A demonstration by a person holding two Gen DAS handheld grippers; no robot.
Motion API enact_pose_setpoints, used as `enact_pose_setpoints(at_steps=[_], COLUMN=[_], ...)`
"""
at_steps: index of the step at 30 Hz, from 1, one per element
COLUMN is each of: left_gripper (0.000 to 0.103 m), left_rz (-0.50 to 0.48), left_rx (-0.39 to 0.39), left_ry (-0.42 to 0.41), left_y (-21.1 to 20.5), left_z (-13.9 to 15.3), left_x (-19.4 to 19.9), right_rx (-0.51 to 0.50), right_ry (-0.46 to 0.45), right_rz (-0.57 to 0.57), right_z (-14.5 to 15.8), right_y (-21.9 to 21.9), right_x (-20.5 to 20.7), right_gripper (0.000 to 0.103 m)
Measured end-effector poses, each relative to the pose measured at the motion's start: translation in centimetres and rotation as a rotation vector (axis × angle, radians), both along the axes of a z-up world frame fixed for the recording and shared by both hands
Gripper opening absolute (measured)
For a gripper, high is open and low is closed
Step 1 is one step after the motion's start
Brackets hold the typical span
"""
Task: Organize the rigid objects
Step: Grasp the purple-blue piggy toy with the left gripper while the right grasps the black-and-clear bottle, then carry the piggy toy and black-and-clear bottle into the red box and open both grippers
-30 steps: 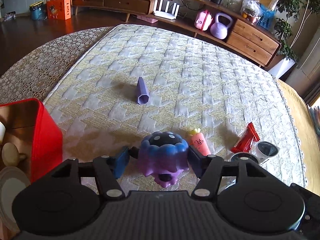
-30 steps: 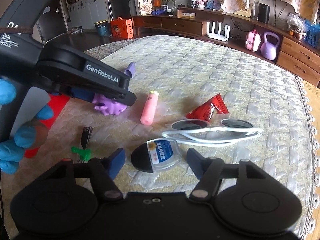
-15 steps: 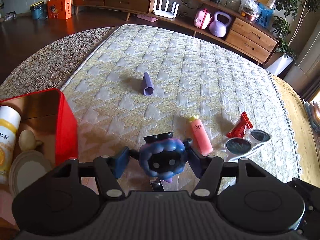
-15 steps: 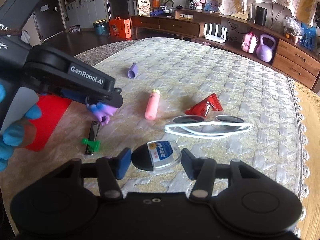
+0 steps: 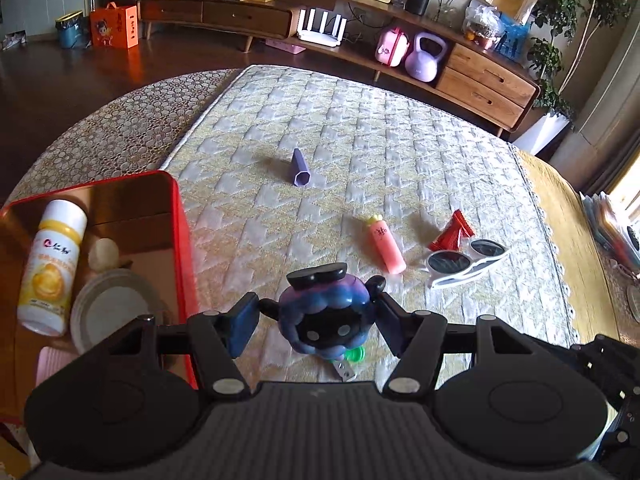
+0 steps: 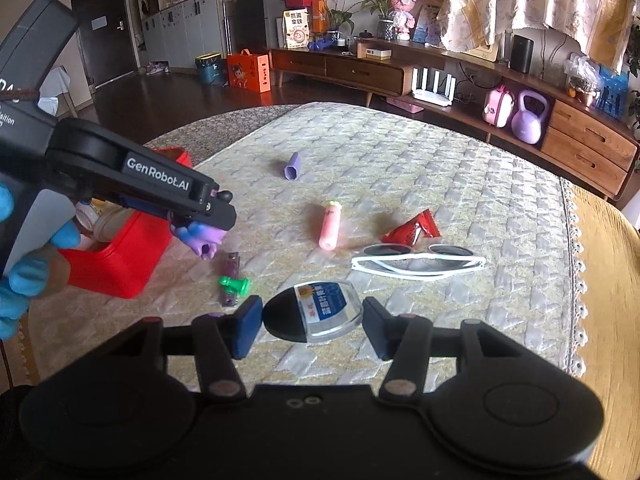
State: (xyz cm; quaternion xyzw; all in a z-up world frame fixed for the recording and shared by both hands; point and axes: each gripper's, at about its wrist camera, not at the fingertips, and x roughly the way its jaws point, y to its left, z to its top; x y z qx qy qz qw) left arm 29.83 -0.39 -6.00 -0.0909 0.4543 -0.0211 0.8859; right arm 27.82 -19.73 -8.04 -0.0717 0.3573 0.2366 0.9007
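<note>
**Both grippers loaded above the quilted surface**

Grippers are each clamped on one object. The left gripper (image 5: 318,322) holds a purple-and-blue rubbery toy figure with a dark, white-dotted face (image 5: 323,322); both blue pads press on its sides, and the toy hangs clear of the cream-and-yellow quilted mat (image 5: 360,132). In the right wrist view the same toy (image 6: 202,236) protrudes below the left gripper's fingers, beside the open red rectangular tin box (image 6: 120,256).

The right gripper (image 6: 312,322) has just been closing — its jaws now sit against a flat oval case, half black and half clear plastic with a blue label (image 6: 314,314), which is held between the pads above the mat.

Contents of the red box (image 5: 182,248), as seen from the left wrist:
- a white bottle with a yellow label (image 5: 50,266), lying flat;
- a small pale rounded object (image 5: 103,254);
- a round grey lid or dish (image 5: 114,308).

Loose items on the mat:
- a purple hexagonal tube (image 5: 300,168), well apart from the rest;
- a pink cylindrical tube with a green-yellow cap (image 5: 386,244);
- a red foil sachet (image 5: 452,236), touching white-framed sunglasses with dark lenses (image 5: 464,262);
- a metal nail clipper with a green plastic piece on it (image 6: 232,282), near the box — directly below the held toy in the left wrist view.

A blue-gloved hand (image 6: 24,276) grips the left tool's handle.
</note>
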Motion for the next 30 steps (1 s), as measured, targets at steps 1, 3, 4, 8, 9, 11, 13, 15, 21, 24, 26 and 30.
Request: enact_pose_setpoints(at_steps=[1, 3, 4, 8, 9, 11, 13, 15, 21, 24, 26, 30], left_gripper=[0.063, 0.063, 0.063, 0.063, 0.063, 0.063, 0.063, 0.063, 0.063, 0.063, 0.063, 0.063], left_rz=[-0.004, -0.008, -0.01, -0.012, -0.012, -0.013, -0.009, -0.002, 0.038, 0.062, 0.076, 0.096], left_rx=[0.002, 0.002, 0.0, -0.005, -0.005, -0.001, 0.003, 0.006, 0.025, 0.033, 0.041, 0.057], left_ry=[0.0, -0.001, -0.001, -0.013, -0.018, -0.027, -0.035, -0.046, -0.058, -0.057, -0.056, -0.05], left_y=[0.2, 0.7, 1.0, 2.4, 2.8, 3.6, 4.5, 5.6, 9.5, 11.5, 12.9, 15.2], left_z=[0.3, 0.8, 1.1, 2.4, 2.7, 3.3, 3.9, 4.4, 5.4, 5.6, 5.7, 5.3], left_x=[-0.5, -1.3, -1.7, -3.4, -3.8, -4.6, -5.3, -6.0, -7.9, -8.6, -8.9, -9.2], right_rx=[0.001, -0.001, -0.003, -0.008, -0.009, -0.006, -0.005, -0.004, -0.008, -0.005, -0.009, -0.017], right_ry=[-0.004, -0.015, -0.019, -0.041, -0.047, -0.057, -0.068, -0.074, -0.088, -0.092, -0.095, -0.089], right_rz=[0.006, 0.017, 0.024, 0.05, 0.056, 0.065, 0.077, 0.089, 0.128, 0.145, 0.155, 0.168], right_z=[0.4, 1.1, 1.4, 2.7, 3.1, 3.7, 4.3, 4.8, 5.8, 6.1, 6.2, 5.9], right_y=[0.2, 0.6, 0.8, 1.9, 2.2, 2.8, 3.5, 4.3, 6.9, 8.2, 9.1, 10.8], right_x=[-0.3, -0.9, -1.3, -2.5, -2.8, -3.3, -3.7, -4.0, -4.4, -4.5, -4.5, -4.1], right_gripper=[0.054, 0.054, 0.054, 0.054, 0.054, 0.054, 0.054, 0.054, 0.054, 0.054, 0.054, 0.054])
